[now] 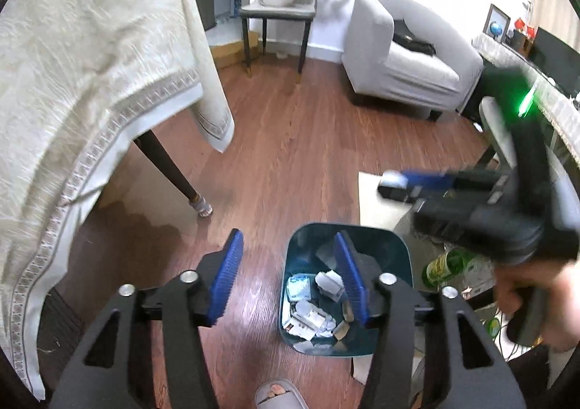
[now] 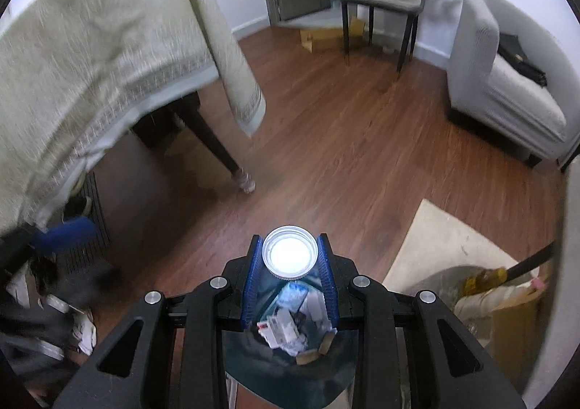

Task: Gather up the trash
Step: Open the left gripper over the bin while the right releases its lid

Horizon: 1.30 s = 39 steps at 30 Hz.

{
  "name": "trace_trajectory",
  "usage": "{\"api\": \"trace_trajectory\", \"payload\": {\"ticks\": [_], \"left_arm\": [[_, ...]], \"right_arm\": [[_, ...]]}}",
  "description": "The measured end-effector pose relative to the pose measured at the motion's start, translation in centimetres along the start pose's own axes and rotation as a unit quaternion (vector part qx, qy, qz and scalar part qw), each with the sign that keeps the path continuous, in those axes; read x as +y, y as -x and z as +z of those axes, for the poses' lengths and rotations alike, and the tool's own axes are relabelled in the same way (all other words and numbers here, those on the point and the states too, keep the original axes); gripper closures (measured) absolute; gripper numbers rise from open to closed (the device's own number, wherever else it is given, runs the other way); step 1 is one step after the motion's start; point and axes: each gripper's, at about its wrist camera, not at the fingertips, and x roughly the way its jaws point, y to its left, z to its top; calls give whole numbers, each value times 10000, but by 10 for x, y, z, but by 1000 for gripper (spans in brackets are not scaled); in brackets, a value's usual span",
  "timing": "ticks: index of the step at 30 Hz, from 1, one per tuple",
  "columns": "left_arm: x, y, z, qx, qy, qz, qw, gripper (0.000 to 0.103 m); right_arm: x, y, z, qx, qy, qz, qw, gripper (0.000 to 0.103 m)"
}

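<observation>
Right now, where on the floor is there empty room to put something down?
Bare wood floor lies open between the draped table, the chair and the sofa. It is crowded right of the trash bin, by the green bottle and clutter.

We note a wood-grain floor [image 1: 308, 140] with a low sheen, a woven, matt tablecloth [image 1: 83, 82], and a smooth, glossy bin [image 1: 402, 256] holding crumpled paper scraps [image 1: 311, 314]. The cap [image 2: 290, 252] looks like shiny ribbed metal; the pads [image 1: 226, 275] are ridged blue.
</observation>
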Motion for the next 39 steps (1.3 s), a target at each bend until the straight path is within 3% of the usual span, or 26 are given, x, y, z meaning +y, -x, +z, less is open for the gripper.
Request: {"api": "trace_trajectory", "payload": {"ticks": [16,19,24,31,39], "left_arm": [[-13,52,31,-584,57,-174,9981,57],[-15,59,35,-662,113,-182,9976,50],[-25,69,42,-744,109,-237,9969,49],[-44,91,53,-1006,-64,-183,9947,41],[-61,129,60,-1437,-145,-173,9894,17]], "right_arm": [[19,-44,-47,711,478,-18,9963,72],[15,-43,-55,755,495,-99,9959,50],[7,-34,-65,759,432,-54,9962,47],[6,2,-65,439,422,-116,9981,47],[-1,75,-48,-389,308,-282,9984,47]]}}
